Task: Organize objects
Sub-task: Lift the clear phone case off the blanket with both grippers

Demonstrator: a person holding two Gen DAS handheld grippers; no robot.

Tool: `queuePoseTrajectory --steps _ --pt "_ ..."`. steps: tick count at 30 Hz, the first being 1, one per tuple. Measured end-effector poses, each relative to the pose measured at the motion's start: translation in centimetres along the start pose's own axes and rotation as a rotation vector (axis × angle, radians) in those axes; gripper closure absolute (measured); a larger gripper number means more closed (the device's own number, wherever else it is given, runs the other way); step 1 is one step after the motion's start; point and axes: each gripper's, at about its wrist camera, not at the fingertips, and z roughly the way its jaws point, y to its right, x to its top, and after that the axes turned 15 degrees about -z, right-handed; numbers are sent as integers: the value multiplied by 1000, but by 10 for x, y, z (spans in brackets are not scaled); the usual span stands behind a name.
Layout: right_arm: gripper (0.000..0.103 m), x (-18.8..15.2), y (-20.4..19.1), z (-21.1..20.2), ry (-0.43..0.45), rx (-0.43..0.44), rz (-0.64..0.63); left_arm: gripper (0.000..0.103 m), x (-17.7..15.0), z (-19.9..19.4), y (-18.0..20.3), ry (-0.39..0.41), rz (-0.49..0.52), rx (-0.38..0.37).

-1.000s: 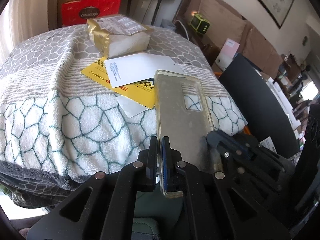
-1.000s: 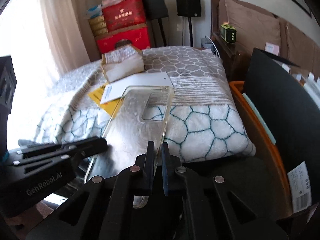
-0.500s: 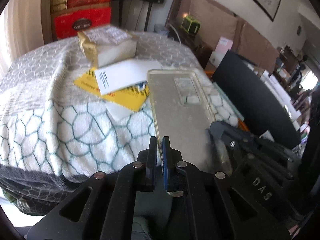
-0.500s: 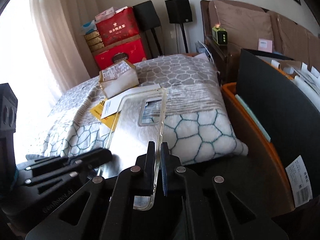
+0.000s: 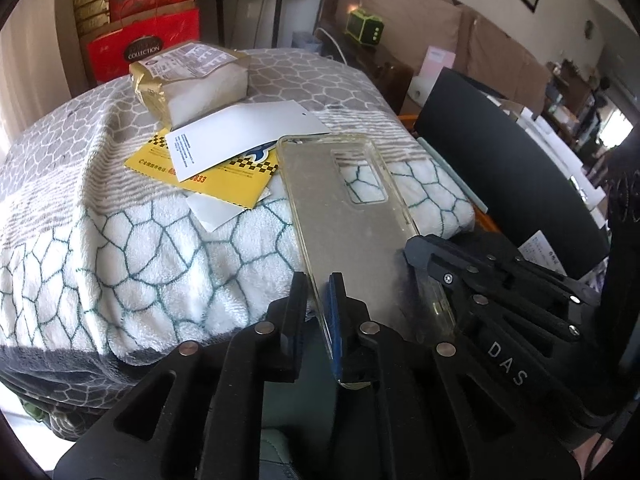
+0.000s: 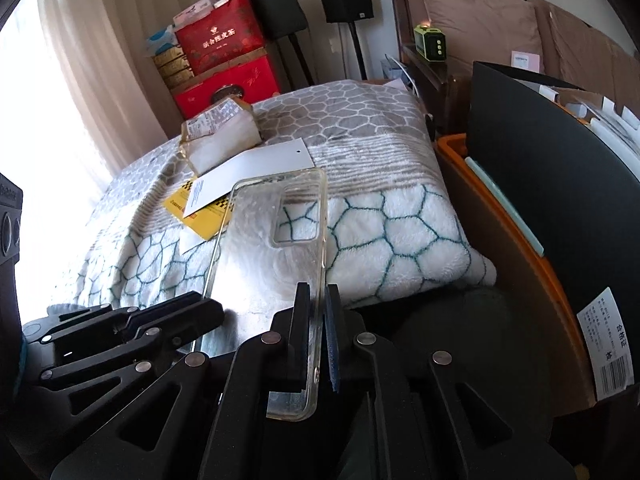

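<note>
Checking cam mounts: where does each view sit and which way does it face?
Left wrist: on the left tongs, looking forward and down over a blanket; own fingers straddle the case edge, jaws opening; right tongs at right.
Right wrist: on the right tongs, same heading; jaws opening around the case's other edge; left tongs at left.
Shared: case, papers, packet.

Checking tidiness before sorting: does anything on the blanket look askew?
Yes: the white card lies crooked over the yellow leaflet, which itself covers another white sheet, all fanned at different angles beside the gold-wrapped packet.
</note>
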Motion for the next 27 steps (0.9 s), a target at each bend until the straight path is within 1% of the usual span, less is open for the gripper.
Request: queuePoseTrajectory --steps 5,7,12,15,21,26,27 --pt "92 -1 1 2 -5 8 13 92 -1 0 -2 24 -3 -9" --pt "86 -2 2 2 -7 14 18 92 -3 0 -1 35 1 -4" --pt "80 -3 2 3 -17 34 18 92 -2 0 -3 31 -12 -17" --pt "80 -5 -1 3 -20 59 1 92 -1 -1 -5 27 -22 -30" --pt "79 -6 -6 3 -22 54 -24 92 -5 -1 -2 46 -6 -15" --pt "81 -6 -10 2 -16 27 -58 92 -4 -1 -3 46 -15 -19" --pt "83 -5 -11 1 -12 17 -65 92 -4 -1 -3 47 -12 -16"
